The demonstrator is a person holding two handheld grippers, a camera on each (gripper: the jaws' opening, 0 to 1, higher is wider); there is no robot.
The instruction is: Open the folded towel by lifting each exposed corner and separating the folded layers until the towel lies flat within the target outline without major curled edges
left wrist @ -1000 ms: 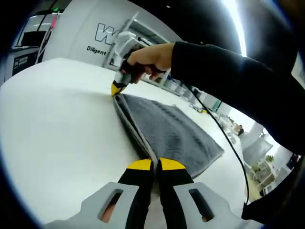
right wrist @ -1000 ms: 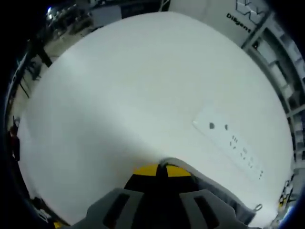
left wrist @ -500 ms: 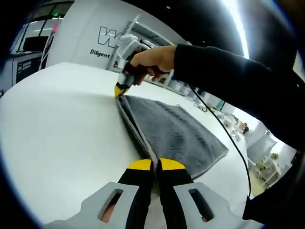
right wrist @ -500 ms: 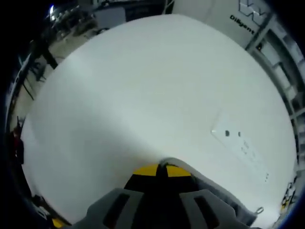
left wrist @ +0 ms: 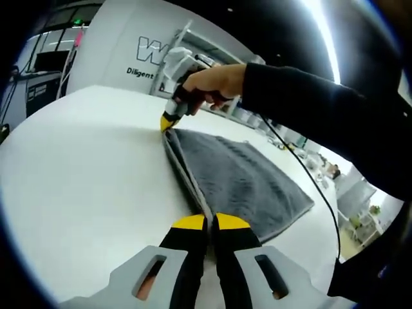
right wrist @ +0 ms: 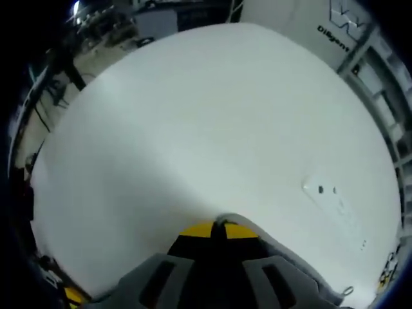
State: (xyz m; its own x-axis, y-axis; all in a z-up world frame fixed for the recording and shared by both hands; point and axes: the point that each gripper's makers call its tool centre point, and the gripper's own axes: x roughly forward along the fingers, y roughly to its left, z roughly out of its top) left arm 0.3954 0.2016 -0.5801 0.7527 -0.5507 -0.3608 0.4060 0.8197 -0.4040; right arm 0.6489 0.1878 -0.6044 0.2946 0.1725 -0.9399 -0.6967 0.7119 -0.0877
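A grey folded towel (left wrist: pixel 238 177) lies on the white table (left wrist: pixel 84 174) in the left gripper view. My left gripper (left wrist: pixel 211 222) is shut on the towel's near corner, its yellow tips pressed together over the edge. At the far corner the right gripper (left wrist: pixel 168 122), held by a person's hand (left wrist: pixel 212 80), pinches the same edge, which runs taut between the two. In the right gripper view my right gripper (right wrist: pixel 217 228) is shut on the towel edge (right wrist: pixel 283 254), a pale grey strip trailing to the lower right.
A dark sleeve (left wrist: pixel 322 122) and a thin black cable (left wrist: pixel 302 180) cross above the towel. A white wall with lettering (left wrist: pixel 145 55) stands behind the table. Small dark marks (right wrist: pixel 327 191) dot the tabletop on the right; open white surface (right wrist: pixel 180 122) stretches ahead.
Both grippers keep their hold. The right gripper and its hand have shifted slightly right and up in the left gripper view. The right gripper view has drifted across the tabletop.
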